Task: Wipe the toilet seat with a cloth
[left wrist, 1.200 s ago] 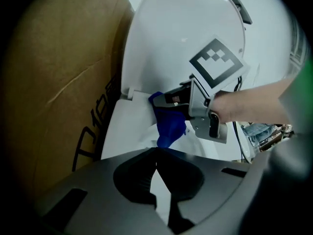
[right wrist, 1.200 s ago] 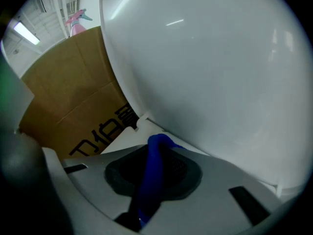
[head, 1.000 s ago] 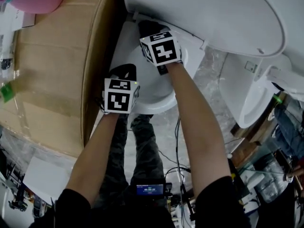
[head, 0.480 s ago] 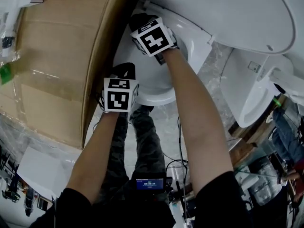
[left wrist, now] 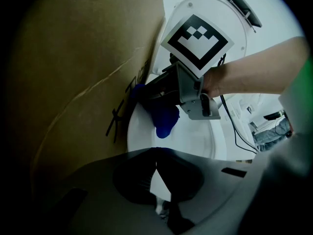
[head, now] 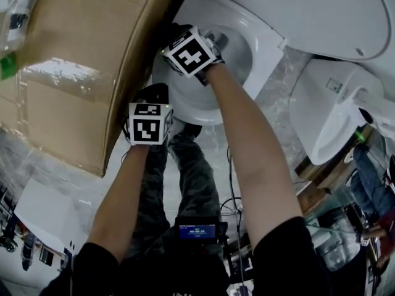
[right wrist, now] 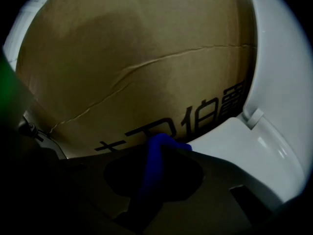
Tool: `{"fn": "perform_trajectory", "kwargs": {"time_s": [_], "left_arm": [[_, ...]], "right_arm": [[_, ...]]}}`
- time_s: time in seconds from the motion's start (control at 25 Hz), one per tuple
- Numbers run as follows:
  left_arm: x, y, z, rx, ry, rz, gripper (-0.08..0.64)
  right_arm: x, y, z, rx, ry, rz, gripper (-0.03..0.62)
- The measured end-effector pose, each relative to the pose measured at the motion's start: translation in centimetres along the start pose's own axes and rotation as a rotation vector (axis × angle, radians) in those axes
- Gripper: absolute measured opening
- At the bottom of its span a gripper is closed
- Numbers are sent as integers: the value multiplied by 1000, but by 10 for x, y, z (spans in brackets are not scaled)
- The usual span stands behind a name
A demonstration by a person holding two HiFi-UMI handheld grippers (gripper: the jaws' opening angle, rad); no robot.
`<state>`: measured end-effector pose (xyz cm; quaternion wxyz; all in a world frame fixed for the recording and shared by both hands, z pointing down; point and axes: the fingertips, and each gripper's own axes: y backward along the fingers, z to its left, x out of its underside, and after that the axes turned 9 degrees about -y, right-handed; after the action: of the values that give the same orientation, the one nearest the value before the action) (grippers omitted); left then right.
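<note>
Pinching the crumpled blue cloth (left wrist: 164,119) tight in its jaws, the right gripper (head: 174,39) presses it onto the white oval toilet seat's (head: 199,108) left rim beside the brown cardboard box (head: 92,73), seemingly to wipe that cramped edge, while the left gripper (head: 154,94), jaws closed on nothing, hangs clear nearer us.

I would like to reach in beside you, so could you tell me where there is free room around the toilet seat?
The seat is bare on its right side, and so is the marbled floor beside it. The left side is crowded: the cardboard box stands close, with the right gripper and its blue cloth between them.
</note>
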<state>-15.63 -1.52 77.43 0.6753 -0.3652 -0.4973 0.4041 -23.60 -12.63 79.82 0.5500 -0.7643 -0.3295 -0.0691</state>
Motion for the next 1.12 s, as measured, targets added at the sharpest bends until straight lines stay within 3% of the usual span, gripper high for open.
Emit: {"fn": "perform_trajectory", "kwargs": {"time_s": [0.24,0.44,0.84,1.12], "left_arm": [[38,13,2,-17,13,6,12],[72,24,3,-38,47,12,12],[112,40,-13,-66,76,-5,12],[124,43,-29,-61,49,-3,12]], "right_arm": [[24,-6,40,-58,39,30,60],[57,-9,89,-165,49,93,60],[113,2,139,-235,66,152,60],[159,16,149,-231,48,176,60]]}}
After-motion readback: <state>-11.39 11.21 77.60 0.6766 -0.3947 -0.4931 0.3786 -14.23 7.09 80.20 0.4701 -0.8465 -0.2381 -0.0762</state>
